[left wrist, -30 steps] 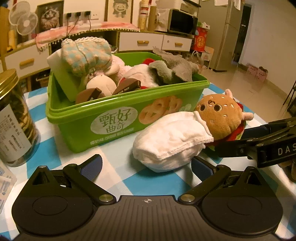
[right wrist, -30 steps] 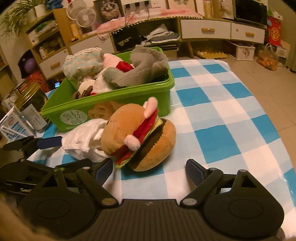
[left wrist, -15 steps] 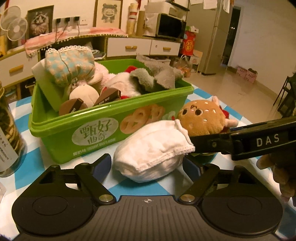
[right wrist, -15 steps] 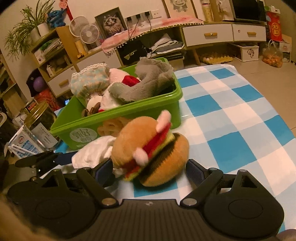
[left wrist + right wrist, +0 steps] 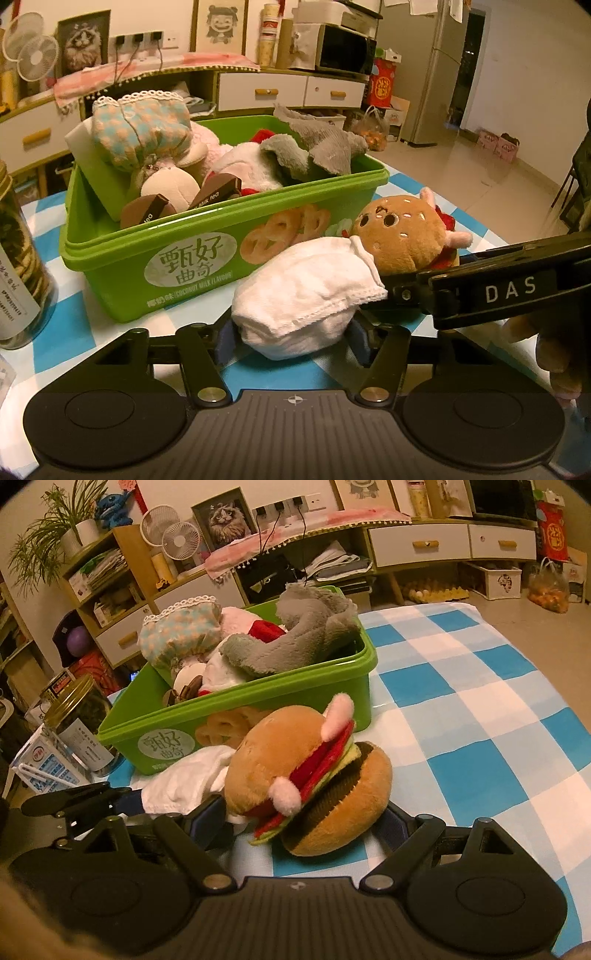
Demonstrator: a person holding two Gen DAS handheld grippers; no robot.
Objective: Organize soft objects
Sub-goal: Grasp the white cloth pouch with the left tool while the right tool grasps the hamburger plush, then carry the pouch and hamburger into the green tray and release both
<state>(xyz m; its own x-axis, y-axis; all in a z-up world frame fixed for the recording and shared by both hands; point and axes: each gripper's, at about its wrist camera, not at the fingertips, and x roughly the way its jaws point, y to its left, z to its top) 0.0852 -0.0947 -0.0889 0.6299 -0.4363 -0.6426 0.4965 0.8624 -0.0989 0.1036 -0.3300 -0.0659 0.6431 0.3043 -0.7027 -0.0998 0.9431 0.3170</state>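
The white cloth bundle (image 5: 310, 291) is clasped between the pads of the left hand-held gripper (image 5: 291, 338) on the checked counter (image 5: 480, 709), just before the green bin (image 5: 207, 254). Beside it, the burger plush (image 5: 314, 775) is squeezed by the right hand-held gripper (image 5: 306, 825). The jar (image 5: 79, 727) is fully seen only from the right wrist.

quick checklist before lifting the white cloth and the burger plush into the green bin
1. Left gripper fingers flank the white cloth: ok.
2. Left grip firm: cannot tell.
3. Right gripper fingers flank the burger plush: ok.
4. Right grip firm: cannot tell.
5. Room in the green bin: not ok, soft toys already heap above its rim.
6. Cloth and plush apart: not ok, they touch, and the grippers sit close together.
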